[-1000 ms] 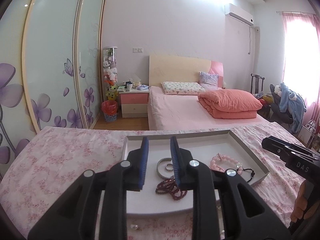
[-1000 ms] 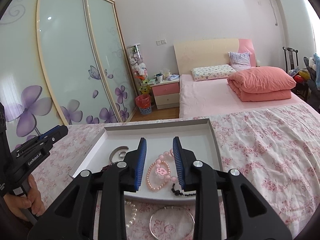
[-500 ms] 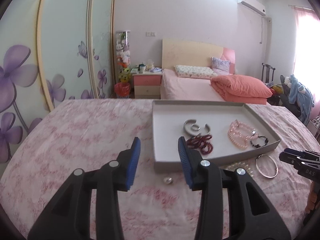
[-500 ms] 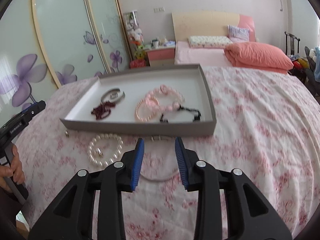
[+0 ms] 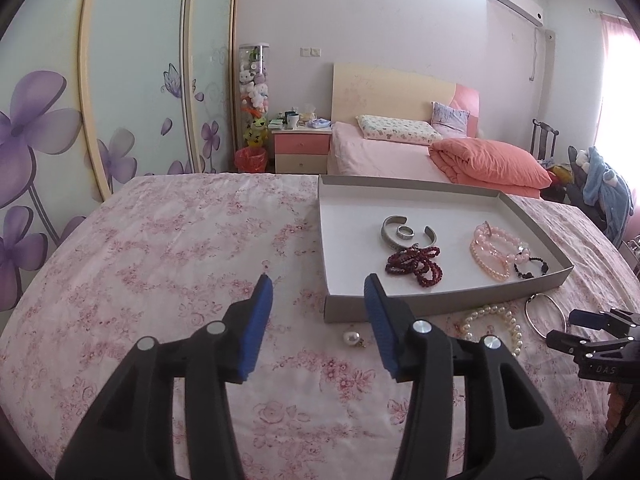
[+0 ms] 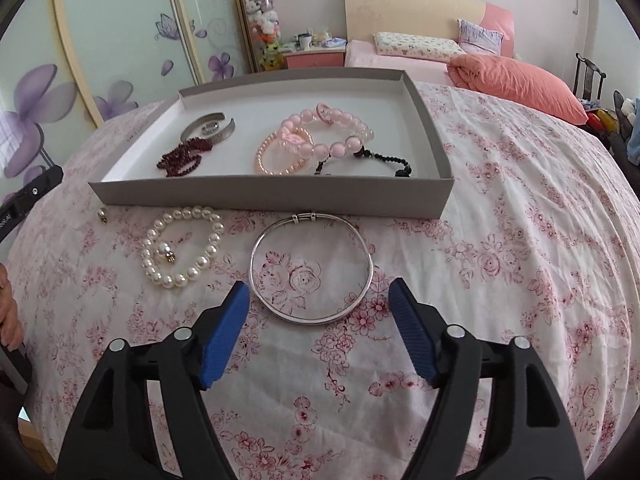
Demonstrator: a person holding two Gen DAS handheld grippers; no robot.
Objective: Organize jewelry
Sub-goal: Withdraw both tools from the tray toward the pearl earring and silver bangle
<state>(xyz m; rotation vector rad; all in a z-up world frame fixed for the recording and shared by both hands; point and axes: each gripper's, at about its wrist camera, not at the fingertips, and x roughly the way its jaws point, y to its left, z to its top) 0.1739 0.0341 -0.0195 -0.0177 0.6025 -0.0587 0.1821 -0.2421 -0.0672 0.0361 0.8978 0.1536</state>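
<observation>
So I'm lined up on the silver bangle (image 6: 312, 268), which lies flat on the floral bedspread (image 6: 500, 280) just in front of the grey tray (image 6: 272, 196). My right gripper (image 6: 320, 330) has just been opening and its jaws are spread wide with nothing between them yet, right at the bangle's near rim. Next I'd guess: drop down, pinch the thin rim, lift it over the tray wall. My left gripper (image 5: 318, 326), also just opened and empty, hovers near the loose pearl earring (image 5: 352, 338) by the tray's front corner.

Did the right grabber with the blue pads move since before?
Yes. The right gripper pulled back from over the grey cardboard tray; its just-opened jaws now hang over the thin silver bangle.
</observation>
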